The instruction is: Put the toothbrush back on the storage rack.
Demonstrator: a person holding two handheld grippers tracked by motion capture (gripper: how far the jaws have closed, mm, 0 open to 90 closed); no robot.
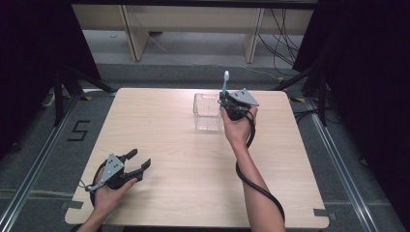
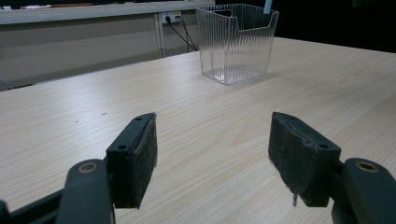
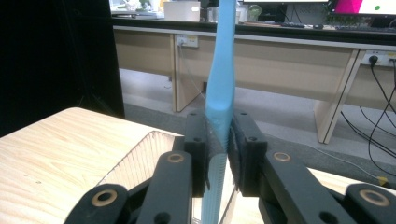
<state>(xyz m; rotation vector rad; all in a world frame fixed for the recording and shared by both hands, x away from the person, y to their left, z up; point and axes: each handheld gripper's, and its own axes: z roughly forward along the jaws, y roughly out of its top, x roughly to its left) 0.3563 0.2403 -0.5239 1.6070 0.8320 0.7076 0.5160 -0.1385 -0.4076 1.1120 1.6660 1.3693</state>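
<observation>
Item: blue toothbrush (image 1: 225, 81), held upright beside clear ribbed container (image 1: 207, 112)

Right gripper (image 1: 226, 102) at the far side of the surface (image 1: 183, 159), its fingers (image 3: 196, 144) clamped on the toothbrush handle; long axis stands near vertical, head uppermost, lower end hanging below the fingers at the container's right rim, so the coming move looks to be a straight drop into the opening. Container stands upright, apparently empty, just left of the right hand (image 1: 237, 126). Left gripper (image 1: 138, 163) rests low at the near left corner, fingers (image 2: 133, 158) spread wide with nothing between them, well apart from the container; right hand is by far the nearer
</observation>
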